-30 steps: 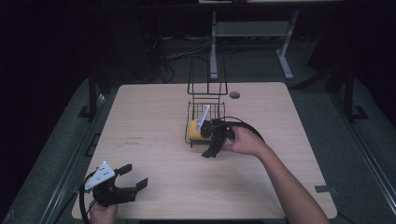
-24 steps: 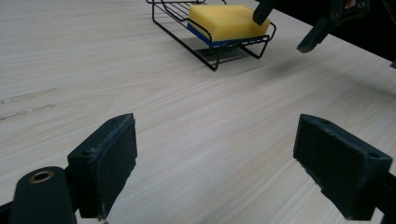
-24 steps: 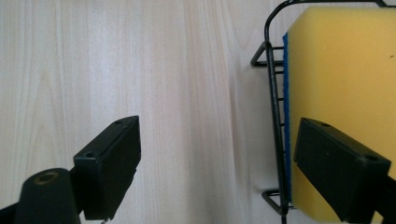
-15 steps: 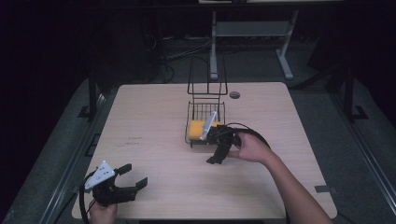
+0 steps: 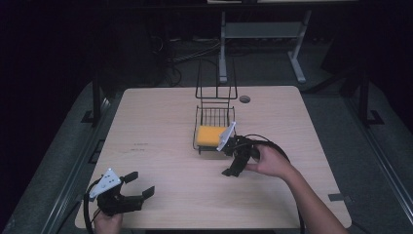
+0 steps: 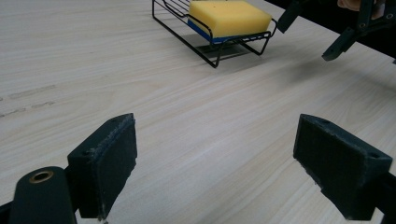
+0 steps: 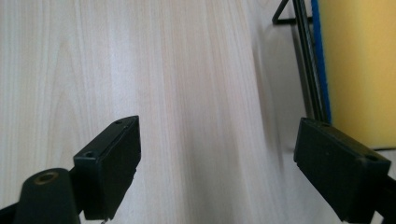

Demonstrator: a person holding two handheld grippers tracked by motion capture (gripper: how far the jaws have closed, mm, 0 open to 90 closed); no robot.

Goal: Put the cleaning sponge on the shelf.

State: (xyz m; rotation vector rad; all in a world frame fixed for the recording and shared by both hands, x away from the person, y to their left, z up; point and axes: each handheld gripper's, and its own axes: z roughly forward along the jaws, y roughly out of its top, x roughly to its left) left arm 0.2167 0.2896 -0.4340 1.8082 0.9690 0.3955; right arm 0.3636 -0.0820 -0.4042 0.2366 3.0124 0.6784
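A yellow sponge (image 5: 210, 135) with a blue underside lies in the tray of a black wire rack (image 5: 215, 116) near the table's middle. My right gripper (image 5: 232, 159) is open just right of and in front of the rack, held above the wood, nothing between its jaws. In the right gripper view the sponge (image 7: 359, 70) and the rack's wire edge (image 7: 308, 70) lie beside the right-hand jaw of my right gripper (image 7: 217, 163). My left gripper (image 5: 141, 184) is open and empty at the front left corner. From my left gripper (image 6: 222, 163) the sponge (image 6: 229, 16) is far ahead.
The rack's tall wire back (image 5: 216, 78) rises behind the tray. A round cable hole (image 5: 245, 99) sits in the wooden table (image 5: 156, 122) at the back. A grey metal stand (image 5: 263, 34) is on the floor beyond. The right gripper's cable (image 5: 272, 146) loops over the hand.
My right gripper has drawn back from over the rack toward the table's front, with nothing in its jaws. The sponge stays in the rack. The left gripper has not moved.
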